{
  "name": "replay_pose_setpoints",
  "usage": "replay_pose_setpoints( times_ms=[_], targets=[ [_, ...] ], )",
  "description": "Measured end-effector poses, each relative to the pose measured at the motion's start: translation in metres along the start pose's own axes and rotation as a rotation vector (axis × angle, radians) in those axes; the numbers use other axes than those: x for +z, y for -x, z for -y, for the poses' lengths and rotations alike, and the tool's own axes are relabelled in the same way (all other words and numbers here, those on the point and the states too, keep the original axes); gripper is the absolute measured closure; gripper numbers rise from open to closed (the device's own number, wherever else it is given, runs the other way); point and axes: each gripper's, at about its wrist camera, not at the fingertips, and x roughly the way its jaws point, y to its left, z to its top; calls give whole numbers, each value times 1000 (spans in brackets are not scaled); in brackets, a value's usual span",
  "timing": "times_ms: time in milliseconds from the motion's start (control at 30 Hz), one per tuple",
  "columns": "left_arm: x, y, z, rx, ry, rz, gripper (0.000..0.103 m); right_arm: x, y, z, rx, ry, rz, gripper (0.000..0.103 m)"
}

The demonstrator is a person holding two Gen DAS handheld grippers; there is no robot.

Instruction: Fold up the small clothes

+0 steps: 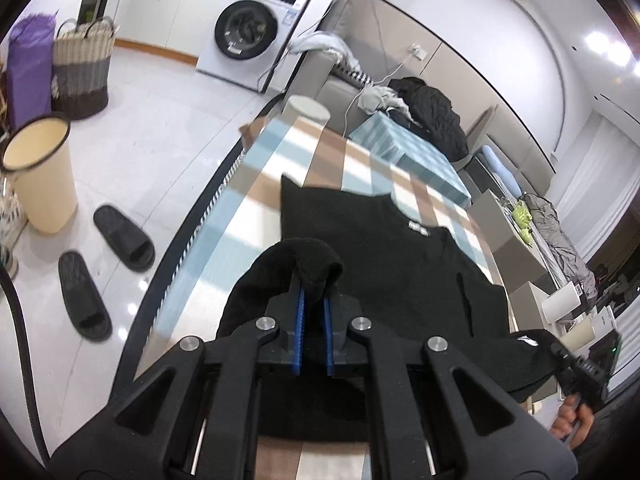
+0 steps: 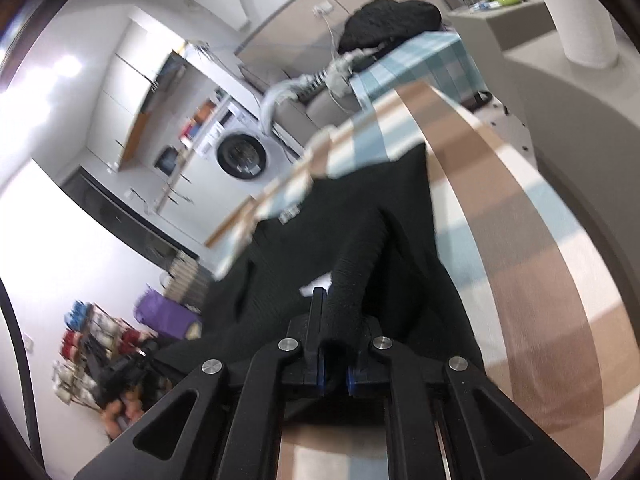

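Observation:
A black knit garment (image 1: 372, 236) lies spread on the checked tablecloth (image 1: 240, 216), a small white label near its neckline. My left gripper (image 1: 314, 300) is shut on a bunched edge of the garment and lifts it above the cloth. My right gripper (image 2: 336, 320) is shut on another ribbed fold of the black garment (image 2: 360, 216), which stretches away over the table (image 2: 520, 240). The right gripper and the hand holding it also show at the right edge of the left wrist view (image 1: 576, 364).
A teal checked bundle (image 1: 404, 148) and a dark jacket (image 1: 432, 116) lie at the far end. A washing machine (image 1: 252, 28), woven basket (image 1: 82, 68), cream bin (image 1: 40, 172) and black slippers (image 1: 104, 268) stand on the floor at left. Boxes and paper rolls (image 1: 560, 304) sit at right.

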Motion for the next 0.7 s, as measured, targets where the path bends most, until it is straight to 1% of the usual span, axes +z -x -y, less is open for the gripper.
replay_pose_setpoints(
  times_ms=[133,267,333,433,500,533,567,633,667,700],
  targets=[
    [31,-14,13,-20,-38,27,98,35,-3,-5,35,-45,68,96],
    [66,-44,19,-6,-59,31,98,75,-27,-5,22,-86,96,96],
    [83,-61,22,-10,-68,29,98,96,-48,0,3,-118,97,96],
    [107,-96,24,-15,-61,-7,97,119,-76,9,-13,-173,106,96],
    [116,-119,24,8,-49,-35,93,132,-95,13,-73,-192,113,95],
    [120,-131,25,29,-49,-62,84,137,-104,16,-116,-201,114,91],
    [122,-141,25,48,-49,-78,76,140,-110,19,-139,-208,110,87],
    [123,-152,26,66,-42,-84,48,144,-118,23,-160,-210,100,59],
    [123,-155,24,65,-31,-79,41,144,-118,24,-170,-206,109,55],
    [123,-158,22,61,-28,-78,33,144,-115,24,-187,-192,125,54]
  ],
)
